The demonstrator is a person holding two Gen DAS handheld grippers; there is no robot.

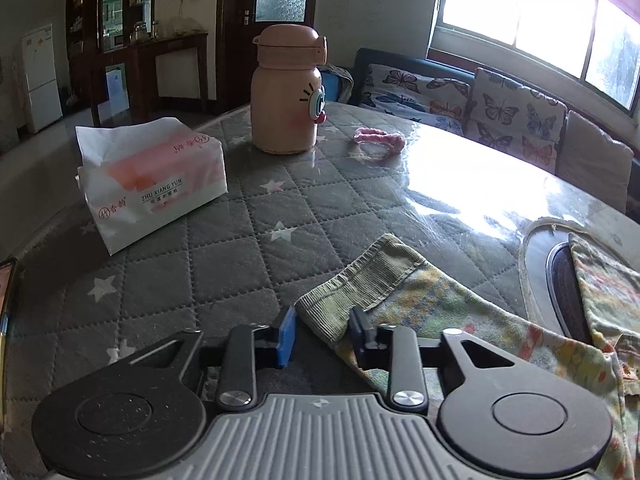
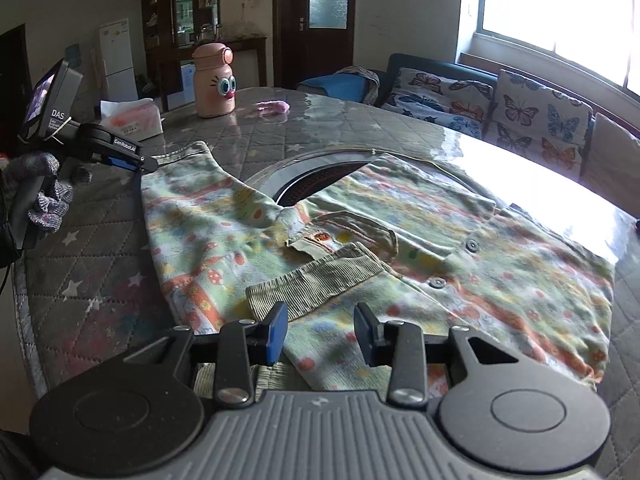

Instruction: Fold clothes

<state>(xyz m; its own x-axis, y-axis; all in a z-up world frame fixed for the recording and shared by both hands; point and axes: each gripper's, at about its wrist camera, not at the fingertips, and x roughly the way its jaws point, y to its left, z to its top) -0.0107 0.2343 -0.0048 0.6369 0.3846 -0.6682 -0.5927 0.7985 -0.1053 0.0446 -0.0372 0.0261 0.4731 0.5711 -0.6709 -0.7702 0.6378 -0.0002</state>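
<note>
A child's patterned green and orange garment (image 2: pixel 400 240) lies spread on the round table. One sleeve stretches left, its ribbed cuff (image 1: pixel 352 284) between the open jaws of my left gripper (image 1: pixel 324 330). The left gripper also shows in the right wrist view (image 2: pixel 140 162), at that sleeve's end. The other sleeve is folded over the body, and its ribbed cuff (image 2: pixel 312 284) lies just ahead of my right gripper (image 2: pixel 320 330), which is open with the sleeve fabric between its fingers.
A pink cartoon bottle (image 1: pixel 286 92), a tissue pack (image 1: pixel 152 180) and a pink hair band (image 1: pixel 378 138) sit on the quilted table cover (image 1: pixel 240 248). A round hotplate recess (image 2: pixel 320 176) lies under the garment. A butterfly-print sofa (image 2: pixel 520 116) stands behind.
</note>
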